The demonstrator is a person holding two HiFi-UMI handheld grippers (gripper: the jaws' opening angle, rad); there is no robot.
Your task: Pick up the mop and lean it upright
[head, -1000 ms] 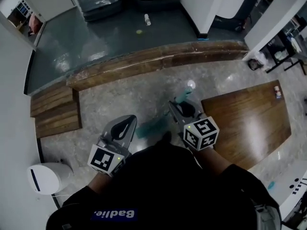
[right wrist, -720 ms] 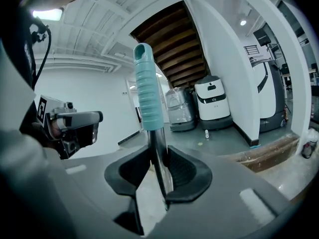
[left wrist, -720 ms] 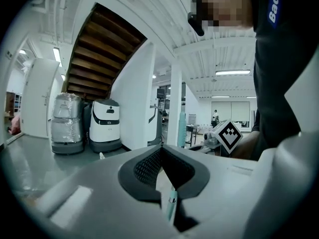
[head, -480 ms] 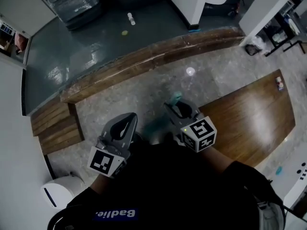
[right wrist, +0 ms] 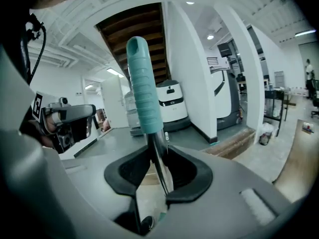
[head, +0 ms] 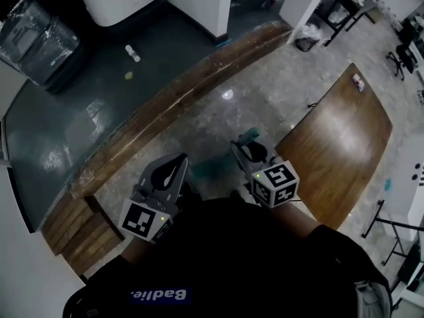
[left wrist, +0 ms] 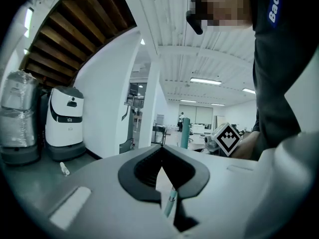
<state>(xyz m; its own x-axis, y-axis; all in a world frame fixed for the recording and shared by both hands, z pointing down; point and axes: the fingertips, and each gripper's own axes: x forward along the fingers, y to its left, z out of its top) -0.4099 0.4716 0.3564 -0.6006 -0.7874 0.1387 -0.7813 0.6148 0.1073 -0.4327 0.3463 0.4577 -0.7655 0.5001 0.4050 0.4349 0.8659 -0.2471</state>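
Jaws of the right gripper (right wrist: 158,173) pinch the mop (right wrist: 144,91) by its bare metal shaft, just under the ribbed teal grip, which rises above them at a slight tilt. We see the left gripper (left wrist: 160,156) with its tips pressed together and nothing held. A slice of the mop's lower shaft merely shows through the gap behind the tips. From above, both grippers sit near our dark torso. The teal mop head (head: 209,169) is a blur down by the speckled floor (head: 265,105) between them. A wooden board (head: 338,144) lies to the right, and a long wooden kerb (head: 179,105) runs across farther off.
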